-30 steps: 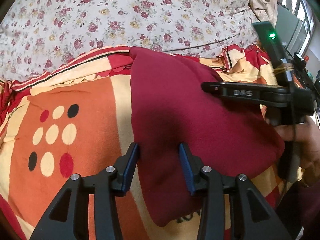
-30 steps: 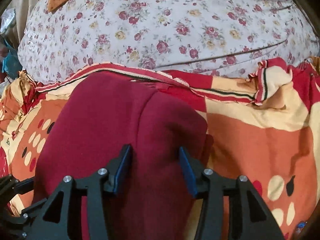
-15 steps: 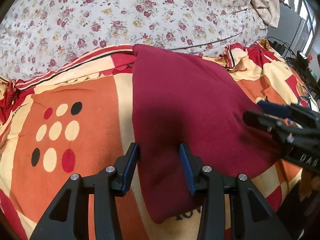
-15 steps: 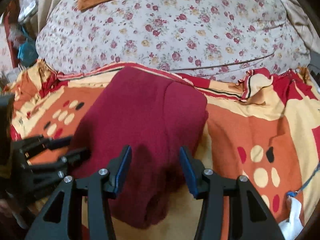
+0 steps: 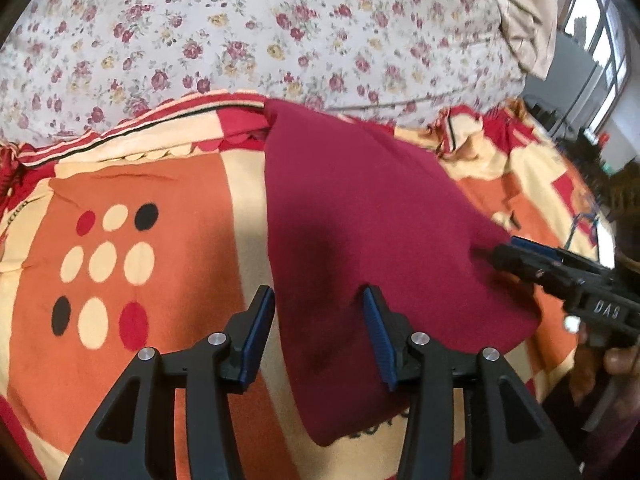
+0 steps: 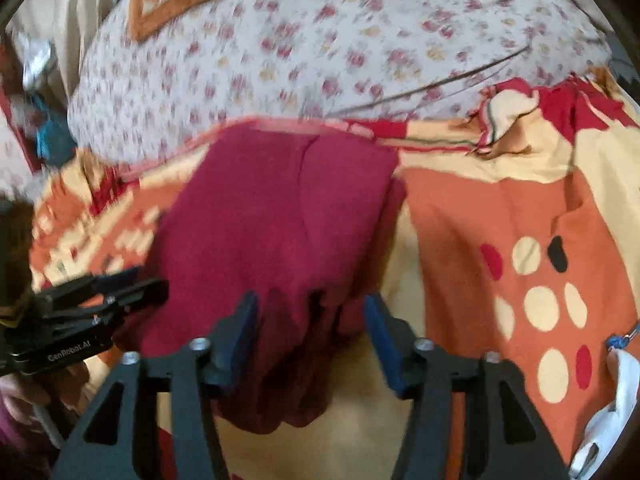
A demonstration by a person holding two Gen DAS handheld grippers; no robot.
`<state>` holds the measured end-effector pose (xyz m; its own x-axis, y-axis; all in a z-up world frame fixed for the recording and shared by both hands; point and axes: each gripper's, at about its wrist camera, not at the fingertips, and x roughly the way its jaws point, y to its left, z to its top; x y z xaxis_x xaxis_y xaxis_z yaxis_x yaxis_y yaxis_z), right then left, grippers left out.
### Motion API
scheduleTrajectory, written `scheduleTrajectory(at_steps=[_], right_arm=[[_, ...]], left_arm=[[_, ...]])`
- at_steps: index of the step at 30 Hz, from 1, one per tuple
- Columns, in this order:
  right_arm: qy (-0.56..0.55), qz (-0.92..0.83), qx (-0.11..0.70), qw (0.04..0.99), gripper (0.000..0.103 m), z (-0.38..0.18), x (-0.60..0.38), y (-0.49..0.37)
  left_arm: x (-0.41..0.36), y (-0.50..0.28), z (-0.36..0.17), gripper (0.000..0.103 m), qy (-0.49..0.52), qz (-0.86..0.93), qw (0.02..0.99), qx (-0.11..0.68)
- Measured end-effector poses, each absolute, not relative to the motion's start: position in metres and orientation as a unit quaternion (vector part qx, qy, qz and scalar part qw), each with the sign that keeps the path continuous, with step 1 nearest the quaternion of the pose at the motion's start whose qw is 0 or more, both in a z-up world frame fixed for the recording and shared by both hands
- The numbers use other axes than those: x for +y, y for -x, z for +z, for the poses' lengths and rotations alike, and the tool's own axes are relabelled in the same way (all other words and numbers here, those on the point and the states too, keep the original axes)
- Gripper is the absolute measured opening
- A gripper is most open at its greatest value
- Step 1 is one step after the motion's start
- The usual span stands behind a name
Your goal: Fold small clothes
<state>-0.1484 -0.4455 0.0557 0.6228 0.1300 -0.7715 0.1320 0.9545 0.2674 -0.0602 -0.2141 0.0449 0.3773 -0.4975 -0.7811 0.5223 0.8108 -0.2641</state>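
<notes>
The floral bedding (image 5: 248, 36) is seen as the widest surface, lying beyond the far edge of the patterned blanket (image 5: 132, 208). The blanket serves as the work surface; a ruffled corner of it (image 6: 504, 120) is turned up just past the garment's far right corner.

The maroon garment (image 5: 360, 216) is laid on the blanket as a long, narrow, already doubled slab, its far end touching the blanket's striped border. In the right wrist view a layer seam is noted down its middle, and its near end (image 6: 288, 360) hangs in bunched folds, less tidy than the rest. It is judged that the lengthwise folds are done and an end-to-end fold is left.

The left gripper (image 5: 318, 336) is held low over the garment's left edge, jaws spread wide, nothing grasped; one finger lies off the cloth over the blanket, the other over the cloth. This straddle is judged as readiness to pinch that edge.

The right gripper (image 6: 310, 336) is likewise spread wide and empty, bracketing the bunched near end.

Open blanket is available on both long sides of the garment. A white cloth (image 6: 608, 420) lies well apart to the right, near the blanket's edge. The right view is motion-blurred.
</notes>
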Motion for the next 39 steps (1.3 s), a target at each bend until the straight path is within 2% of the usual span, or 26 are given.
scheduleTrajectory(at_steps=[2,5,9,11,15,16,17,19,21,24,30,34,36,37,39], right_arm=[[-0.174,-0.014,0.413,0.894,0.088,0.060,-0.461,0.147],[-0.208,-0.019,0.419,0.884,0.089,0.049,-0.479,0.130],[-0.262,0.023,0.433,0.862,0.089,0.022,-0.489,0.100],[-0.267,0.036,0.435,0.859,0.089,0.012,-0.487,0.089],[-0.293,0.061,0.441,0.846,0.088,-0.006,-0.483,0.070],[-0.299,0.063,0.441,0.844,0.086,-0.009,-0.482,0.066],[-0.299,0.064,0.437,0.846,0.075,-0.008,-0.481,0.065],[-0.287,0.065,0.436,0.851,0.065,-0.003,-0.476,0.062],[-0.267,0.057,0.434,0.859,0.050,0.007,-0.470,0.065],[-0.261,0.065,0.430,0.862,0.044,0.026,-0.462,0.072],[-0.260,0.103,0.440,0.853,0.044,0.051,-0.427,0.095],[-0.271,0.127,0.457,0.837,0.045,0.043,-0.398,0.114],[-0.250,0.124,0.476,0.834,0.052,0.031,-0.381,0.118],[-0.236,0.112,0.484,0.835,0.060,0.025,-0.376,0.120],[-0.226,0.097,0.484,0.840,0.061,0.022,-0.373,0.125]], left_arm=[[-0.212,0.049,0.045,0.026,0.011,-0.322,0.819,0.475],[-0.214,0.035,0.040,0.030,0.040,-0.333,0.804,0.492],[-0.218,0.022,0.031,0.046,0.072,-0.352,0.791,0.496],[-0.221,0.016,0.026,0.050,0.077,-0.358,0.787,0.496],[-0.231,0.004,0.012,0.050,0.084,-0.370,0.769,0.515],[-0.232,0.002,0.010,0.050,0.089,-0.373,0.764,0.519],[-0.233,0.000,0.008,0.049,0.097,-0.374,0.758,0.525],[-0.231,0.001,0.009,0.042,0.099,-0.372,0.759,0.525],[-0.228,0.007,0.018,0.032,0.093,-0.372,0.764,0.519],[-0.216,0.020,0.034,0.028,0.089,-0.374,0.767,0.514],[-0.174,0.058,0.066,0.027,0.069,-0.366,0.777,0.507],[-0.149,0.080,0.057,0.027,0.055,-0.340,0.778,0.525],[-0.147,0.082,0.041,0.030,0.048,-0.326,0.775,0.539],[-0.147,0.084,0.036,0.032,0.047,-0.320,0.776,0.542],[-0.143,0.088,0.036,0.038,0.051,-0.314,0.786,0.530]])
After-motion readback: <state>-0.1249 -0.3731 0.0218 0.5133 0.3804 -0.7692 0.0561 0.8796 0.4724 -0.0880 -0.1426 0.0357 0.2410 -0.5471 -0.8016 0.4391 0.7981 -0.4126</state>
